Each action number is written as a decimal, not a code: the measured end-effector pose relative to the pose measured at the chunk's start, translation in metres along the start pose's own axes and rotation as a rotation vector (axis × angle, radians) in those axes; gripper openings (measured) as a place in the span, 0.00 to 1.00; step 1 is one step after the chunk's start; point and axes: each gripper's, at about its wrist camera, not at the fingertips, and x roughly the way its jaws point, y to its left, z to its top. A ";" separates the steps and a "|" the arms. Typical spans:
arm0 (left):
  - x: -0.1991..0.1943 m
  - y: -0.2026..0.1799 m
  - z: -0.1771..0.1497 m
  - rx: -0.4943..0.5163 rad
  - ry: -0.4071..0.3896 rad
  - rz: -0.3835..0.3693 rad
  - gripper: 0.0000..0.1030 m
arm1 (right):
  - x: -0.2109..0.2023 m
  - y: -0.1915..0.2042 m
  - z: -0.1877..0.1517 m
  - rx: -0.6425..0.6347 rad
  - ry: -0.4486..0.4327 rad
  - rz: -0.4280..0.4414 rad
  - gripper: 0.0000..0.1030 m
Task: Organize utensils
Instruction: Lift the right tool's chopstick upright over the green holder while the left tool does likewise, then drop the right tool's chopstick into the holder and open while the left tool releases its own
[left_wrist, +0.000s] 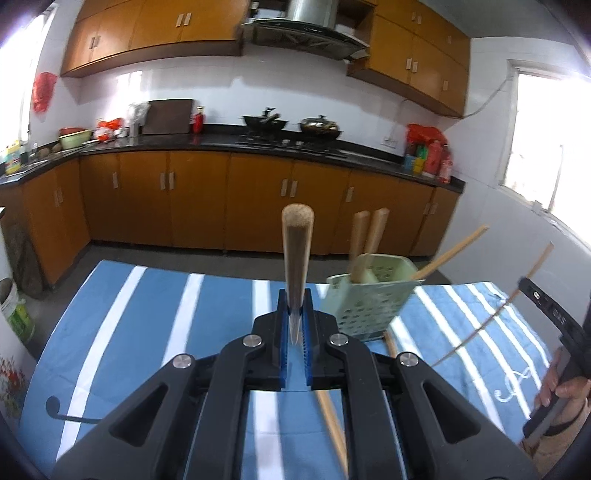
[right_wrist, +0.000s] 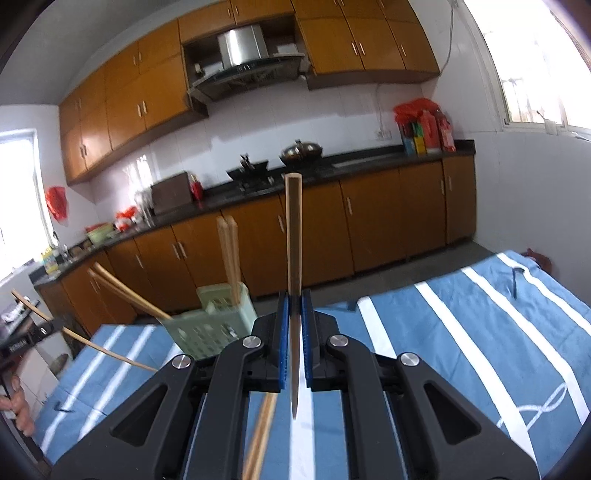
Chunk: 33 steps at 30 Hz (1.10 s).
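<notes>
My left gripper (left_wrist: 295, 308) is shut on a wooden chopstick (left_wrist: 297, 254) that points up and forward, above the blue striped cloth (left_wrist: 147, 325). To its right, a pale green perforated utensil holder (left_wrist: 369, 299) stands on the cloth with several wooden sticks in it. My right gripper (right_wrist: 294, 306) is shut on another chopstick (right_wrist: 293, 240), held upright in the same way. The holder (right_wrist: 210, 325) lies to its left. Each view catches the other gripper at its edge: the right gripper (left_wrist: 543, 302) and the left gripper (right_wrist: 37, 332). A loose chopstick (left_wrist: 332, 421) lies on the cloth below me.
The cloth-covered table ends just beyond the holder, with grey floor and orange cabinets (left_wrist: 199, 199) behind. A dark counter (left_wrist: 221, 142) carries two woks and bottles. A white bucket (left_wrist: 14, 310) stands on the floor at the left. A hand (left_wrist: 561, 391) grips the right tool.
</notes>
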 end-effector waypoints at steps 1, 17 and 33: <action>-0.003 -0.005 0.003 0.010 0.000 -0.021 0.08 | -0.003 0.002 0.005 0.002 -0.014 0.015 0.07; -0.021 -0.077 0.071 0.115 -0.164 -0.114 0.08 | -0.008 0.055 0.053 -0.035 -0.228 0.133 0.07; 0.063 -0.087 0.063 0.165 -0.028 -0.087 0.08 | 0.063 0.068 0.032 -0.046 -0.112 0.103 0.08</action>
